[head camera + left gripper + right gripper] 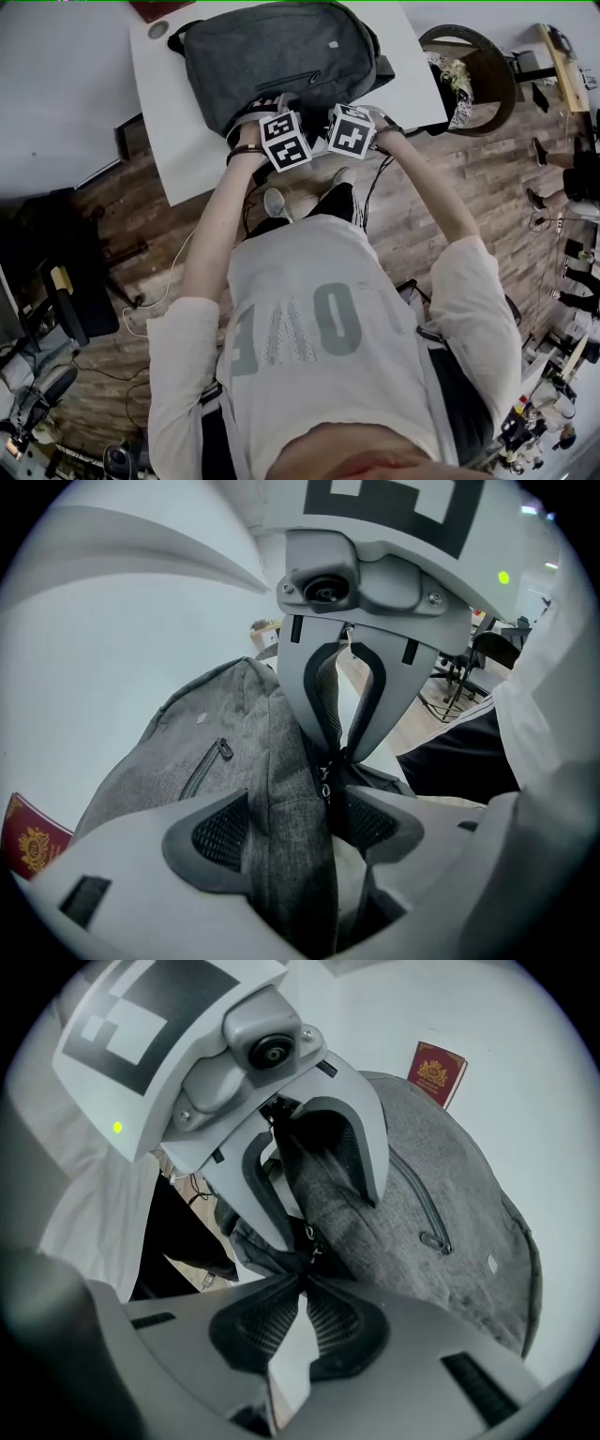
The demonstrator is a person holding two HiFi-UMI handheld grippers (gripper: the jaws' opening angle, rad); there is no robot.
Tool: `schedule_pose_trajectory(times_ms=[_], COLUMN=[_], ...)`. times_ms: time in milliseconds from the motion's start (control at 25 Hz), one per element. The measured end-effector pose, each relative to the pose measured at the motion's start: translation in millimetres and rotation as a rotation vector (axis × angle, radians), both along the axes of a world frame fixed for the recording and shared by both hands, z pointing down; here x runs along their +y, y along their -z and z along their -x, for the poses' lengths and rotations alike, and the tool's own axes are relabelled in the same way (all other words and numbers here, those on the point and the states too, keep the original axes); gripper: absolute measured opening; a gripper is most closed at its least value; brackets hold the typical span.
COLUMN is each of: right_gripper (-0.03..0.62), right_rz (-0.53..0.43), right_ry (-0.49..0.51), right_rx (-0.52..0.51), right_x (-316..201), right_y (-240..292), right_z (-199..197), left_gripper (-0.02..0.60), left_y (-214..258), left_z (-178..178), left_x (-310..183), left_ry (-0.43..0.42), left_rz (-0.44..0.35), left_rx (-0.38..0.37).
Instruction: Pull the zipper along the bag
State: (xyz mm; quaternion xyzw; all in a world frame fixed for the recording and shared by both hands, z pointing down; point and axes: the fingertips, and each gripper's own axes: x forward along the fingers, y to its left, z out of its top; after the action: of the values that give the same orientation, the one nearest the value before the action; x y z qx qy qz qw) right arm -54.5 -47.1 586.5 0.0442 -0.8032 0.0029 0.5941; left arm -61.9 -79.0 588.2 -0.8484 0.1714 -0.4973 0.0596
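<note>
On white table (187,141), bag (281,56); wooden floor (469,187).

1. One grey bag (281,56).
2. One white table (178,150).
3. Two grippers: the left gripper (298,827) and the right gripper (302,1283).
4. Two marker cubes (285,139), one on each gripper.
5. Two zipper pulls: the main zipper pull (324,782) and the pocket zipper pull (225,750).
6. One red booklet (439,1071).
7. One person (319,328).
</note>
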Motion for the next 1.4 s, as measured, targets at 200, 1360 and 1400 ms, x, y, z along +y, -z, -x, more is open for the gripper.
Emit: schedule_pose_trajectory(times_ms=[200, 1360, 1400], right_gripper=[0.141, 0.083, 0.081], right_rz=[0.051, -0.459, -0.472], right_ry=[-0.045, -0.57, -0.574], right_rx=[-0.066, -1.211, -1.219], right_x=[-5, -148, -143], right_y=[-1, 315, 314], right_z=[-16, -111, -114], left_gripper=[0.316, 0.057, 0.045], left_y=[-1, 350, 351], left_z=[-4, 24, 25], left_x=[4, -57, -51], left_ry=[-0.03, 0.85, 0.872], left_rz=[-0.012, -0.759, -0.782], left_rx=[0.012, 0.94, 0.946])
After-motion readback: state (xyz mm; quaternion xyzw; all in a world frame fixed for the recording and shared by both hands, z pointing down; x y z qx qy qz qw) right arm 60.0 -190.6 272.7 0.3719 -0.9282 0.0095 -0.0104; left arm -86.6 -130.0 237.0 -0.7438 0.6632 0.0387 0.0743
